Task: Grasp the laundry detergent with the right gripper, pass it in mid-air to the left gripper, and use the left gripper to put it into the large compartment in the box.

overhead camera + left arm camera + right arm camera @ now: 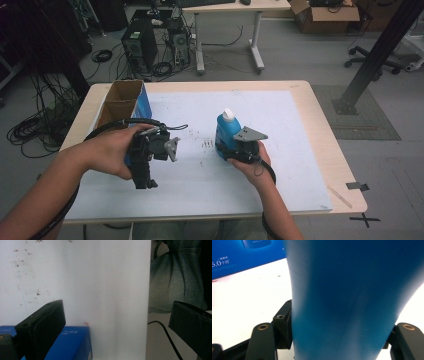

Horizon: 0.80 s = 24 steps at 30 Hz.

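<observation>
In the right gripper view the blue bottle (347, 300) is very close and blurred; its top and bottom are cut off by the picture's edges, and it covers the tips of the right tool (342, 340). The print on the blue box (242, 255) there is cut off and mostly too small to read. In the high view the left hand (112, 150) hides part of the left tool (145, 172), and the bottle's (227, 132) lower part is behind the right tool (240, 147).
</observation>
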Each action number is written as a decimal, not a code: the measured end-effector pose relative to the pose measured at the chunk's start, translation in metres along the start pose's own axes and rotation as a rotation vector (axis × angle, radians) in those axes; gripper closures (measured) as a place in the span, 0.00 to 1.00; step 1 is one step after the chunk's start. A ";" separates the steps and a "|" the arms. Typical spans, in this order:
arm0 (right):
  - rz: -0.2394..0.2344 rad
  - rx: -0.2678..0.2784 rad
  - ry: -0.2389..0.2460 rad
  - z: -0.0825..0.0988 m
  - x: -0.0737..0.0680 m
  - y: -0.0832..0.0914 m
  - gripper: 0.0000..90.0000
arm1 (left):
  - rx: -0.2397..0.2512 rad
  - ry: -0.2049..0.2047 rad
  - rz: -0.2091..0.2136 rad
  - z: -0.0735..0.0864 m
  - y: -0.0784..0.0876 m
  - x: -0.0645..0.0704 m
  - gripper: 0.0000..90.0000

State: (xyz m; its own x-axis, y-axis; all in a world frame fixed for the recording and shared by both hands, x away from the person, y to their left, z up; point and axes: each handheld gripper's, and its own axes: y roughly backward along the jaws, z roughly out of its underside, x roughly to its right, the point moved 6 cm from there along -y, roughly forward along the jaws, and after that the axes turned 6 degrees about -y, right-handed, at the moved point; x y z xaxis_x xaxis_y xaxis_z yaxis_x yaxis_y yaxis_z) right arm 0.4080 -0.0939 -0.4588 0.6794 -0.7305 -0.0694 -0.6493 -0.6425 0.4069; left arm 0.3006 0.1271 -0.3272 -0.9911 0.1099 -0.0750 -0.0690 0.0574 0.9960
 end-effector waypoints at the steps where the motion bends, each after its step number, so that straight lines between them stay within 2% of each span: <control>1: 0.006 0.001 0.003 0.000 0.001 0.000 0.44 | 0.000 -0.002 0.000 0.000 0.000 0.000 0.01; 11: 0.011 0.019 -0.001 0.000 0.001 0.001 0.47 | -0.002 -0.008 0.001 -0.003 -0.002 -0.001 0.01; 24: -0.007 0.033 -0.010 0.001 0.000 0.002 0.49 | -0.004 -0.009 0.001 -0.004 -0.001 -0.001 0.01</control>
State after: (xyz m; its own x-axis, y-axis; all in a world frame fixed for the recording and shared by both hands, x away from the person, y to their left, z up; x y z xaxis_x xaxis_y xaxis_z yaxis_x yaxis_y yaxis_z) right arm 0.4068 -0.0956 -0.4590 0.6809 -0.7278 -0.0813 -0.6552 -0.6550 0.3765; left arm 0.3016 0.1229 -0.3281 -0.9901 0.1188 -0.0746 -0.0686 0.0536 0.9962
